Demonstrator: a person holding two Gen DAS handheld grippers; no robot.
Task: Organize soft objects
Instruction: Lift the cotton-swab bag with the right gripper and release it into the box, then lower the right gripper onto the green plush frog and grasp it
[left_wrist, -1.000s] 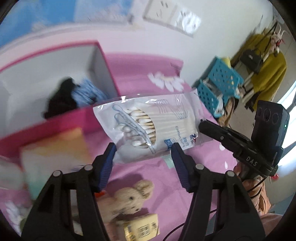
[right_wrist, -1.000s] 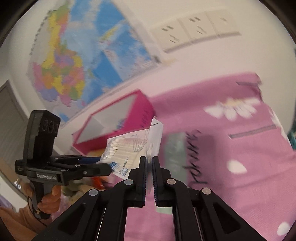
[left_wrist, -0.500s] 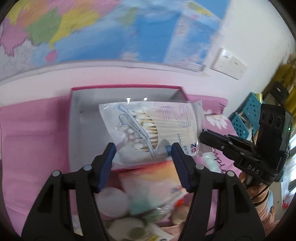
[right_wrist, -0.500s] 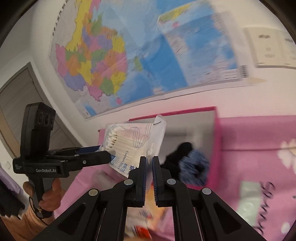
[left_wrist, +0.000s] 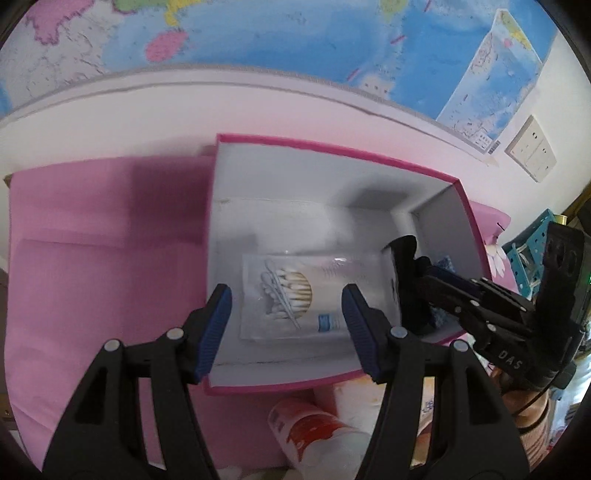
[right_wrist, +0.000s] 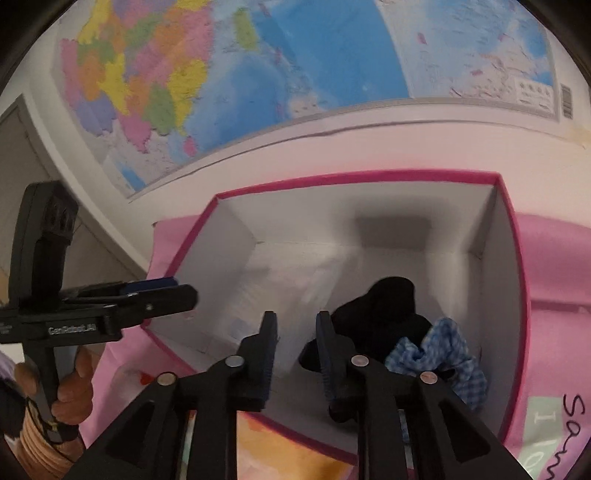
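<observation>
A clear bag of cotton swabs (left_wrist: 291, 299) lies blurred on the white floor of the pink-rimmed box (left_wrist: 332, 151), no longer in either grip. My left gripper (left_wrist: 286, 317) hangs open above it, its blue pads to either side in the view and not pressing on it. My right gripper (right_wrist: 295, 325) is over the box with its jaws opening and nothing between them. In the right wrist view the bag (right_wrist: 266, 291) is only a pale smear. A black cloth (right_wrist: 388, 306) and a blue checked fabric piece (right_wrist: 439, 354) sit in the box's right corner.
The box stands on a pink cloth (left_wrist: 103, 258) against a wall with a large map (right_wrist: 258, 66). In front of the box lie a white tube with red print (left_wrist: 314, 432) and an orange pack (right_wrist: 288, 450). Blue baskets (left_wrist: 532, 258) stand at far right.
Both grippers swung over the box. The right gripper, shut on the bag's corner before, has parted its jaws, and the bag has dropped to the box floor.
</observation>
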